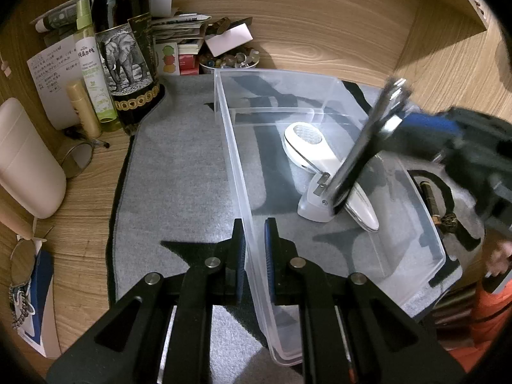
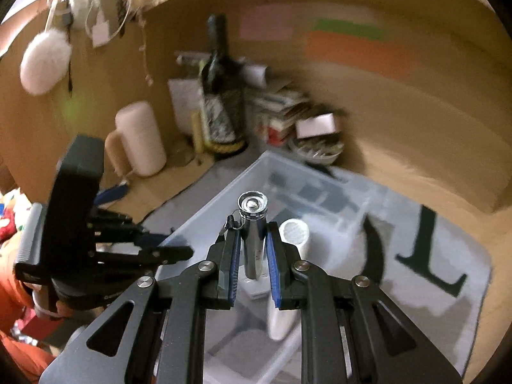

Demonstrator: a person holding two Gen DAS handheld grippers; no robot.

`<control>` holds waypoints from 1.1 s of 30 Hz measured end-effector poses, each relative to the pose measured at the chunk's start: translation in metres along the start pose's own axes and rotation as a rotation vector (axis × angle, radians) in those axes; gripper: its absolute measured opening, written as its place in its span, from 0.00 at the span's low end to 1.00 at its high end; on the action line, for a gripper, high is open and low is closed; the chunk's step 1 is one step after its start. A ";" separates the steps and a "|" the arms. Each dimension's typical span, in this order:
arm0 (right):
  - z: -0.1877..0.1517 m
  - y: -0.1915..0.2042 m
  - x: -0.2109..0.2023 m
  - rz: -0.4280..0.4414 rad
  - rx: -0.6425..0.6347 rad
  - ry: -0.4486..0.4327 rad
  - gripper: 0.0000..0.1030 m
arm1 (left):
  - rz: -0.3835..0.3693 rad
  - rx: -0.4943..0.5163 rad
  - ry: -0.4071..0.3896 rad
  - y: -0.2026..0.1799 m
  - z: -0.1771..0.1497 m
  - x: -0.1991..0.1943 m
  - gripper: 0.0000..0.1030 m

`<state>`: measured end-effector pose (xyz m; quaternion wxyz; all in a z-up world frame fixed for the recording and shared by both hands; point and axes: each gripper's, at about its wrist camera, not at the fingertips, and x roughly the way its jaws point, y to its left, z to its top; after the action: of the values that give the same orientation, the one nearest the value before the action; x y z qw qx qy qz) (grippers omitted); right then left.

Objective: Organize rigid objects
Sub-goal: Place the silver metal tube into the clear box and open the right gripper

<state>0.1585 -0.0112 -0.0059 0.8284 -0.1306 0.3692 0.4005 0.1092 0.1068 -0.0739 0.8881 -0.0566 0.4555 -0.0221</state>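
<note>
A clear plastic bin [image 1: 235, 147] stands on a grey mat [image 1: 179, 176]. My left gripper [image 1: 255, 246] is shut on the bin's near left wall, one finger on each side. Inside the bin lies a white handheld device [image 1: 307, 147] with a round mesh head. My right gripper [image 1: 403, 124] comes in from the right, shut on a silver flashlight [image 1: 361, 160] held tilted over the bin. In the right wrist view the flashlight [image 2: 254, 224] stands between the blue pads of the right gripper [image 2: 252, 232], lens end forward, above the white device [image 2: 292, 233]. The left gripper [image 2: 172, 248] shows at the bin's [image 2: 281, 164] edge.
At the back left stand a dark wine bottle [image 1: 124, 48] with an elephant label, a green spray bottle [image 1: 91, 67], a white jug [image 1: 25, 160] and a bowl of small stones [image 1: 230, 60]. Stacked papers lean behind them. Wooden walls enclose the back and right.
</note>
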 end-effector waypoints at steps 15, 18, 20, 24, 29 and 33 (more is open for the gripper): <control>0.008 0.009 0.046 0.040 0.001 0.124 0.14 | -0.014 0.004 -0.007 0.002 0.000 0.000 0.10; 0.009 0.005 0.049 0.038 0.012 0.134 0.14 | -0.014 0.005 -0.007 0.002 0.000 0.000 0.10; 0.008 0.003 0.046 0.036 0.018 0.128 0.14 | -0.014 0.004 -0.007 0.002 0.001 0.000 0.10; 0.007 -0.003 0.036 0.017 0.018 0.111 0.18 | -0.014 0.005 -0.007 0.002 0.000 0.000 0.10; 0.006 -0.014 0.011 -0.041 0.027 0.044 0.43 | -0.012 0.006 -0.007 0.002 0.000 -0.001 0.10; 0.002 -0.029 -0.013 -0.100 0.052 -0.004 0.58 | -0.011 0.006 -0.007 0.002 0.000 -0.001 0.10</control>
<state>0.1765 -0.0362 0.0030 0.8512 -0.1264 0.3709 0.3492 0.1090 0.1089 -0.0736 0.8897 -0.0564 0.4522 -0.0282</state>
